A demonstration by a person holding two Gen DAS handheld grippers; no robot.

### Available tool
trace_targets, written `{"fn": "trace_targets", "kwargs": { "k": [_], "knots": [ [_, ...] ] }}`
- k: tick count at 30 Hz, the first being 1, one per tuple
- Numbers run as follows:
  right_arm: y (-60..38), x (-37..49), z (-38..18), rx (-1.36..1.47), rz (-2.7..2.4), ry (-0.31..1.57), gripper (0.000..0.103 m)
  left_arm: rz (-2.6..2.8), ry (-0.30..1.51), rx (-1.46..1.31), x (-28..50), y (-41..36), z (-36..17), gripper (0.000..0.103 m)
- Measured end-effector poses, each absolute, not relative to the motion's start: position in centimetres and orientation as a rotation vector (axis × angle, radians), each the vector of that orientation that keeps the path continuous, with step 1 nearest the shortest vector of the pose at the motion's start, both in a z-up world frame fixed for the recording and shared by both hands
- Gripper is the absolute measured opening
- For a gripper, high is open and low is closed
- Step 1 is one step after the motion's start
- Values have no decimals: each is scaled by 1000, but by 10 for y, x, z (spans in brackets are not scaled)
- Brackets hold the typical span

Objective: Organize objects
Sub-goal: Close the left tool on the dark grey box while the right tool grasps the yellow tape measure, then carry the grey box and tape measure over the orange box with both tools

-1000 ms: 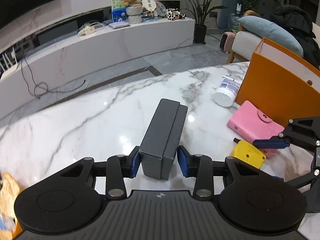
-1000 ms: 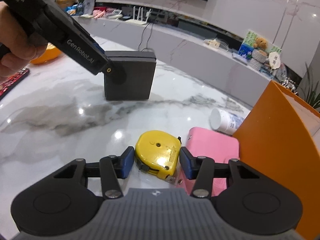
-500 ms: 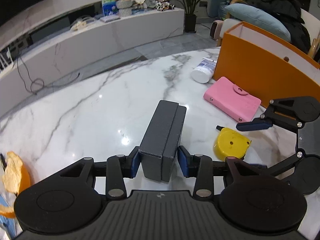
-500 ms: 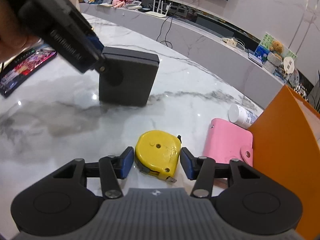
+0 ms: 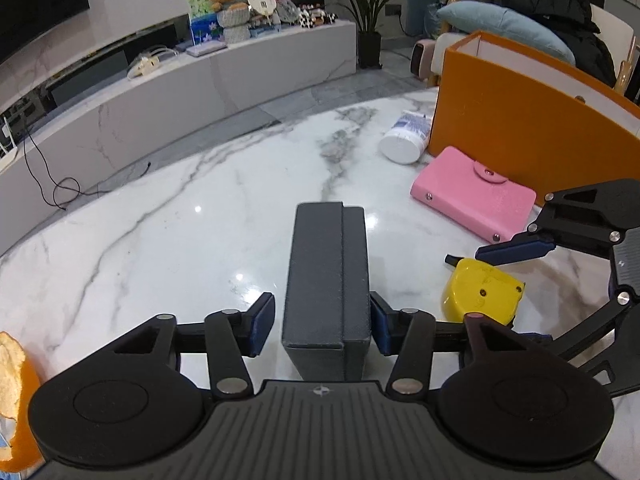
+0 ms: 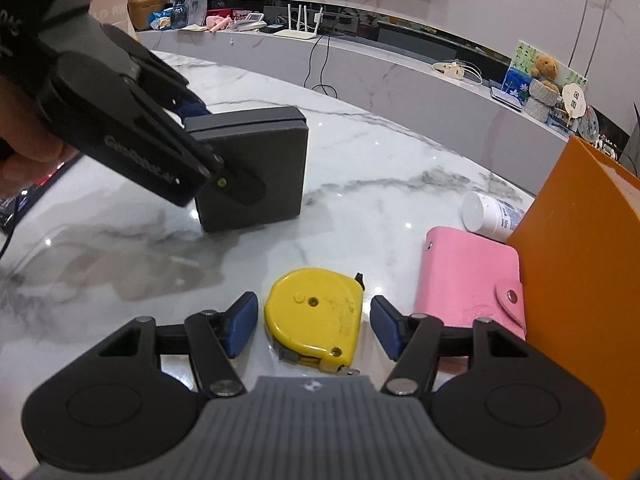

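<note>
A dark grey box (image 5: 326, 280) stands on edge on the marble table (image 5: 160, 248), between the fingers of my left gripper (image 5: 322, 322). The jaws are open, with a gap at the left pad. The box also shows in the right wrist view (image 6: 256, 168). A yellow tape measure (image 6: 314, 314) lies flat between the open fingers of my right gripper (image 6: 314, 326), not touched. It shows in the left wrist view too (image 5: 480, 290), with the right gripper (image 5: 520, 280) around it.
An orange box (image 5: 520, 120) stands at the right. A pink wallet (image 5: 472, 192) and a white bottle (image 5: 404, 138) lie beside it. An orange peel (image 5: 16, 392) lies at the near left. A low marble bench runs behind the table.
My left gripper has opened off the grey box, which now stands on the table. The right gripper has opened a little wider around the tape measure.
</note>
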State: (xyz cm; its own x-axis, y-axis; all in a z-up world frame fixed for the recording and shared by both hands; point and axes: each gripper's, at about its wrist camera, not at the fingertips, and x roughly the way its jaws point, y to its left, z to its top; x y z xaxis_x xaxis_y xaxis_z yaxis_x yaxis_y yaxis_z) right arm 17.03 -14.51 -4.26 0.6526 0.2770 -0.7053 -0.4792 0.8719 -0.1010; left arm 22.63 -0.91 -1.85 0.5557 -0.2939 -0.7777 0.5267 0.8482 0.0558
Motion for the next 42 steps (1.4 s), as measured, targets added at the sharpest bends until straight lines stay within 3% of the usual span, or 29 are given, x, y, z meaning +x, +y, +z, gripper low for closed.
{"fn": "trace_targets", "kwargs": {
  "k": [4, 26, 42],
  "knots": [
    [-147, 170, -41, -295, 448, 752, 57, -495, 879, 326, 224, -18, -21, 40],
    [-166, 166, -27, -263, 395, 865, 54, -414, 894, 221, 188, -40, 1, 39],
    [-202, 145, 41, -202, 322, 705, 54, -331, 767, 78, 142, -70, 59, 39]
  ]
}}
